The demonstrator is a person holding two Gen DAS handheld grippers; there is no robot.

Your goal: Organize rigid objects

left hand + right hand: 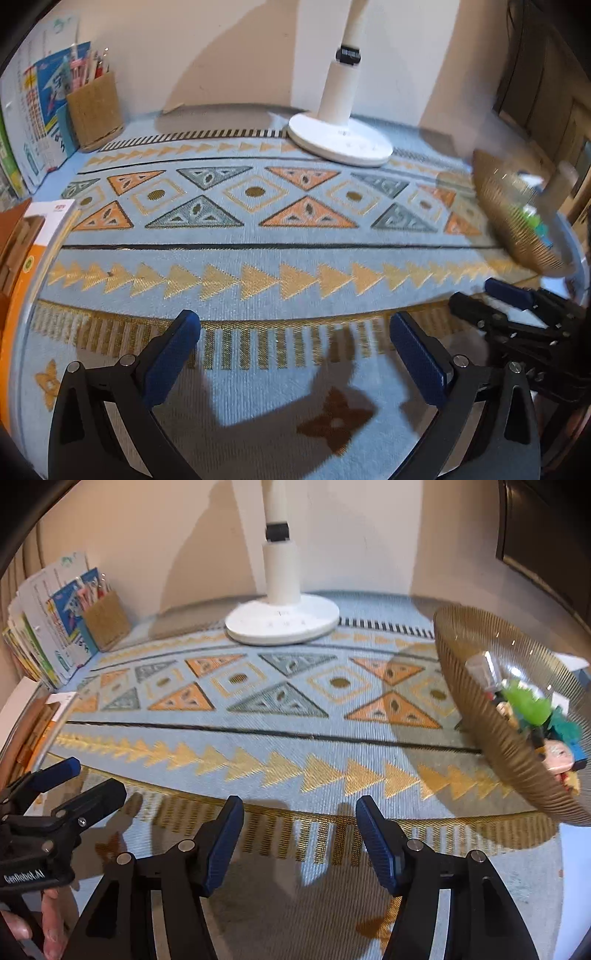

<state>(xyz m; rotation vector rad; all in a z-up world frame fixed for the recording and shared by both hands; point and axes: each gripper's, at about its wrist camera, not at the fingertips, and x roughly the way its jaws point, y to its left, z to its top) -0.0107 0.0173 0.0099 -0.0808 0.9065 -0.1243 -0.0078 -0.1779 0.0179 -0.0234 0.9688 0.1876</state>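
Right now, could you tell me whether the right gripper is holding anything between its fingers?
No, the right gripper stands open, with only the patterned tablecloth visible between its blue pads.

White lettering "GenRobot.AI" stood on the black body of the left tongs (pixel 62 786) at eight o'clock in the right wrist view. Print on the booklets (pixel 62 627) at ten o'clock was too blurred to read.
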